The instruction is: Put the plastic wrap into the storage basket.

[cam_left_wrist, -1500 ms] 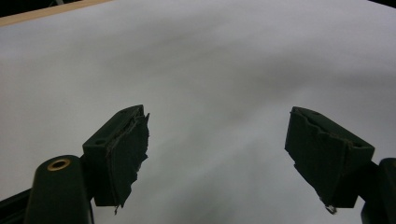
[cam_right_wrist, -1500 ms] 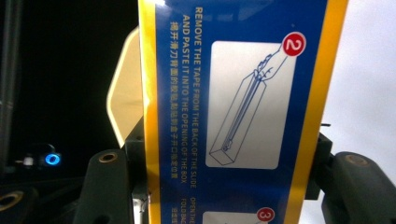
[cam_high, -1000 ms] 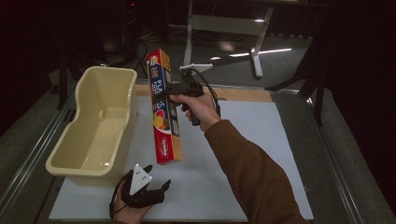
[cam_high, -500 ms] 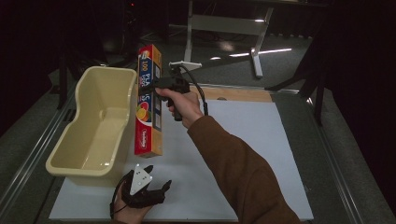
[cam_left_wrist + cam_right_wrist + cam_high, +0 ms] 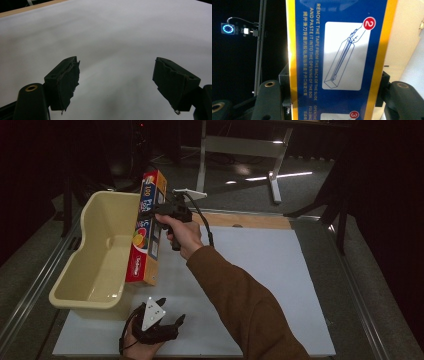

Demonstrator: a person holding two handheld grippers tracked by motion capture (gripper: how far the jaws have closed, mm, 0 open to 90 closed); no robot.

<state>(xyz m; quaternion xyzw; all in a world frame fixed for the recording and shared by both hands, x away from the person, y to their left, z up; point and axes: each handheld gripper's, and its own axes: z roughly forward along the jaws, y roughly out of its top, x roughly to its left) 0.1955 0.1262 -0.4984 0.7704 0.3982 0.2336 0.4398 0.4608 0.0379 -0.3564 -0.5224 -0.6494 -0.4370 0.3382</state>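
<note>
We see the white counter (image 5: pixel 280 285) bearing a cream tub (image 5: pixel 95 260) at its left edge. Over the tub's near rim hangs the long blue-and-yellow box (image 5: pixel 146 227) (printed instructions facing the camera), clamped across its width in our right gripper (image 5: pixel 165 212) jaws. Our left gripper (image 5: pixel 152 325) rests low, jaws wide and empty.

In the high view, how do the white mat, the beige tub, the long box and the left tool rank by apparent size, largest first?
1. White mat, largest.
2. Beige tub.
3. Long box, held up by the right tool, so it may look a little larger than it is.
4. Left tool, smallest.
</note>
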